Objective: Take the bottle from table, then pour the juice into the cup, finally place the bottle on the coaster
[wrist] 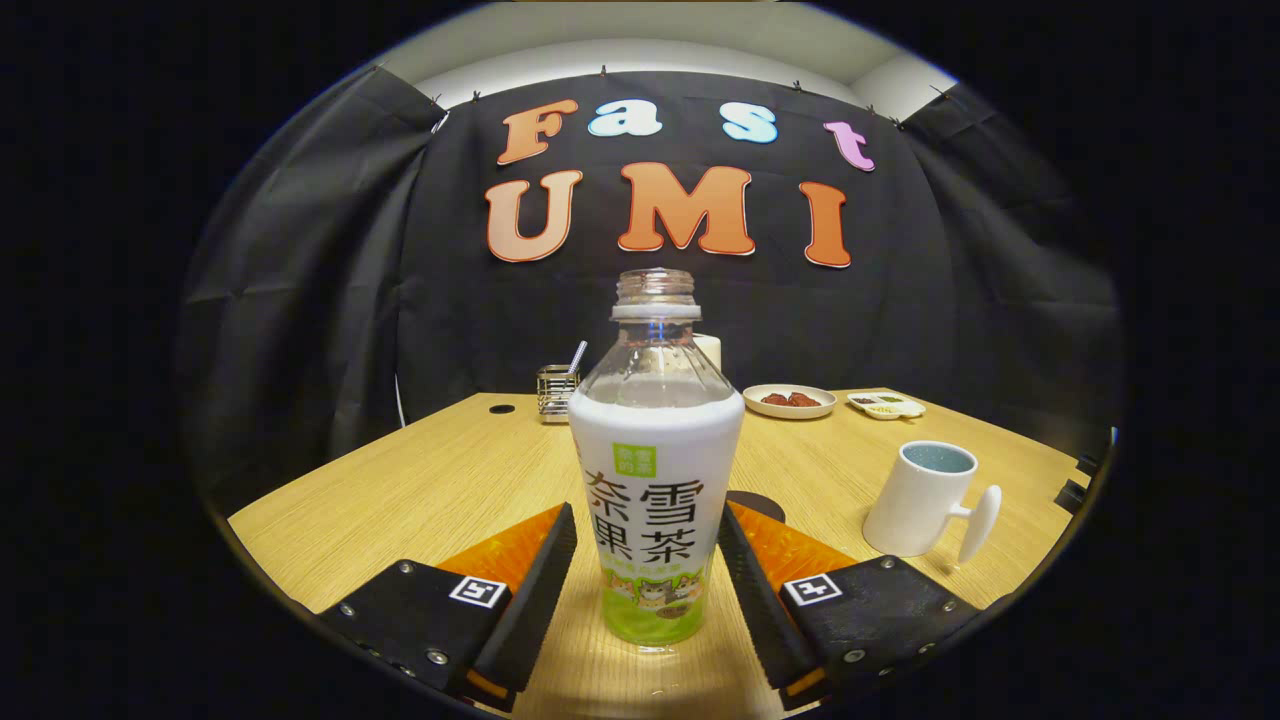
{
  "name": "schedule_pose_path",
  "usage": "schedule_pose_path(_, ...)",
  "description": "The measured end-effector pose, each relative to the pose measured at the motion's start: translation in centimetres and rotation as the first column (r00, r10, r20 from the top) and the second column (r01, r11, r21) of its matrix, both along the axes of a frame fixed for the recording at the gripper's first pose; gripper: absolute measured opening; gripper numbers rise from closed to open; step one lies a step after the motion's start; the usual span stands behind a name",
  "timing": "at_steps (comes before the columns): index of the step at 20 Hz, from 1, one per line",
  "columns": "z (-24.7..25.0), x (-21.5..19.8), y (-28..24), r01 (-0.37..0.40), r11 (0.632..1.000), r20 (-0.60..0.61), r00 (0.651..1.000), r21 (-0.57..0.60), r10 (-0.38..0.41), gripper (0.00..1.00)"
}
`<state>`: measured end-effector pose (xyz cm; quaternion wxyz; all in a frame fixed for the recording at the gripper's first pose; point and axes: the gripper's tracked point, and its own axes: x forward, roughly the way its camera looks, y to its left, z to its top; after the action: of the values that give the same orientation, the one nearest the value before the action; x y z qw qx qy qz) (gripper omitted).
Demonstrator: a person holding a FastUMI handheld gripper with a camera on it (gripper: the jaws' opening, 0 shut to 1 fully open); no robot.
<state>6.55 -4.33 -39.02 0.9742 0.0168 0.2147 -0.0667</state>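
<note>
An uncapped plastic bottle with a white and green label stands upright on the wooden table. It sits between the two fingers of my gripper, which is open, with a finger close by on each side of the label. A dark round coaster lies just behind the bottle, partly hidden by it and by the right finger. A white cup with a blue inside stands beyond the right finger, its handle turned to the right.
At the table's far side are a plate of red food, a small divided dish and a metal holder with a straw. A white container peeks out behind the bottle's neck. Black cloth walls close in the table.
</note>
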Motion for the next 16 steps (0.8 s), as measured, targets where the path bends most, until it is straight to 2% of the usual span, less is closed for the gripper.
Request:
schedule_pose_path(4, -0.2, 0.5, 0.0, -0.015, 1.0, 0.001, 1.0, 0.004, 0.015, 0.7)
schedule_pose_path(6, -0.3, 0.7, 0.0, -0.021, 1.0, -0.001, 1.0, 0.012, 0.021, 0.66)
schedule_pose_path(11, 0.2, 1.5, 0.5, -0.028, 0.997, 0.008, 1.0, 0.071, 0.028, 0.61)
schedule_pose_path(16, 0.4, 2.5, -0.1, 0.031, 0.971, 0.0, 1.0, 0.239, -0.032, 0.6)
